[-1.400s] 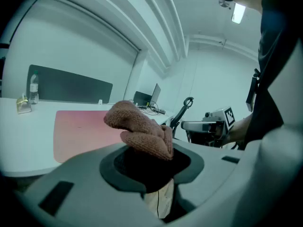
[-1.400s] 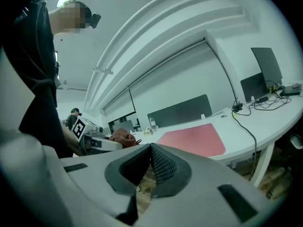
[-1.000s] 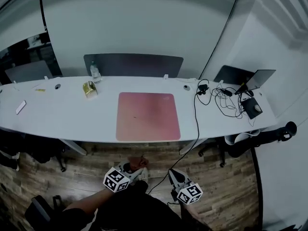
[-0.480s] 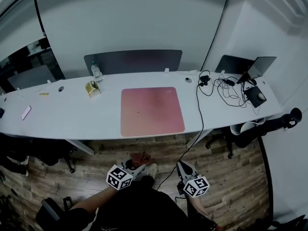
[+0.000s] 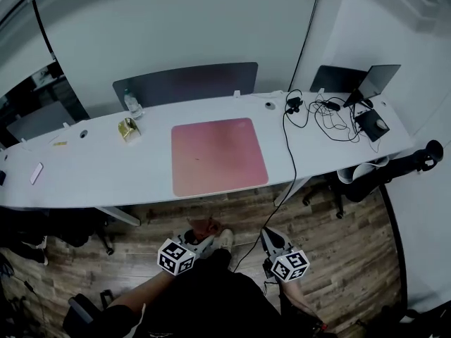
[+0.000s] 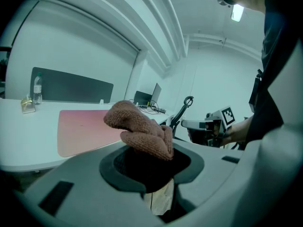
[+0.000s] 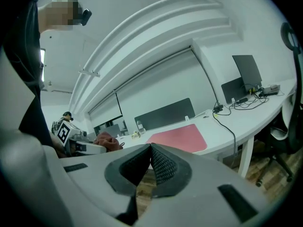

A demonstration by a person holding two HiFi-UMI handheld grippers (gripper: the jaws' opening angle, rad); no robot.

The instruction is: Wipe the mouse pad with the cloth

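Left gripper (image 6: 147,167): jaws clamped on the brown cloth (image 6: 142,129), which bunches up out past the pads.
Right gripper (image 7: 150,162): jaws pressed together, nothing in them.
Gripper views only: that's where I can actually see the pinch. The head view mostly gives me two marker cubes low over the wood floor (image 5: 338,245), with a brown scrap past the left one.
Head view only: the whole layout in one go.
In the way: a black cable (image 5: 287,160) drops off the desk's front edge just right of the pad, then runs down near my right gripper.
Mouse pad (image 5: 217,155): pink, flat mid-desk on the white desk (image 5: 91,174), ahead of both grippers and well apart from the cloth.
Further back: gold packet (image 5: 128,129) and bottle (image 5: 130,104) left of the pad, laptop (image 5: 377,83) at the right end.
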